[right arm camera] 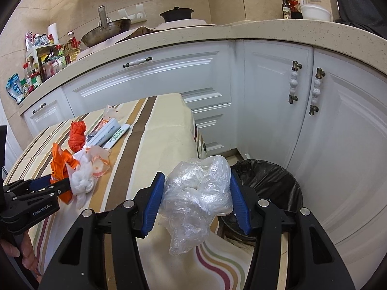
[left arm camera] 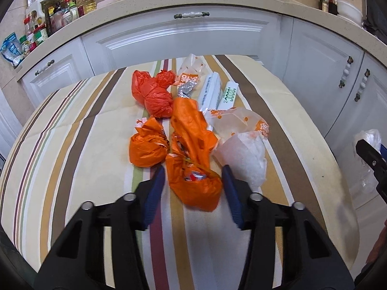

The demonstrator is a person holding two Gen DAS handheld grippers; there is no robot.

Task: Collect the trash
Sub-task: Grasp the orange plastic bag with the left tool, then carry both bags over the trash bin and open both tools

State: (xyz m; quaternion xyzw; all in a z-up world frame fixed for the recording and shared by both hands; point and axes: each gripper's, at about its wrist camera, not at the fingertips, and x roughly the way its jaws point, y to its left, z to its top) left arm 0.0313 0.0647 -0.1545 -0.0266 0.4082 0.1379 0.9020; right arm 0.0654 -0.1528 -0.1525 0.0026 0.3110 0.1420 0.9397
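Observation:
Trash lies in a heap on the striped tablecloth (left arm camera: 72, 125): a red bag (left arm camera: 154, 91), a crumpled orange bag (left arm camera: 147, 147), a long orange bag (left arm camera: 193, 130), a white paper wad (left arm camera: 244, 154) and white packets (left arm camera: 210, 91). My left gripper (left arm camera: 193, 169) straddles the near end of the long orange bag; its blue pads stand close beside it with a thin gap on each side. My right gripper (right arm camera: 197, 176) is shut on a crumpled clear plastic bag (right arm camera: 198, 188), held over the table's right edge next to a bin with a black liner (right arm camera: 273, 176).
White kitchen cabinets (right arm camera: 266, 84) and a speckled counter (right arm camera: 290, 31) run behind the table. Bottles and jars (left arm camera: 43, 24) crowd the counter's left end. The bin stands on the floor between the table and the cabinets. A hand (right arm camera: 26, 253) holds the left gripper.

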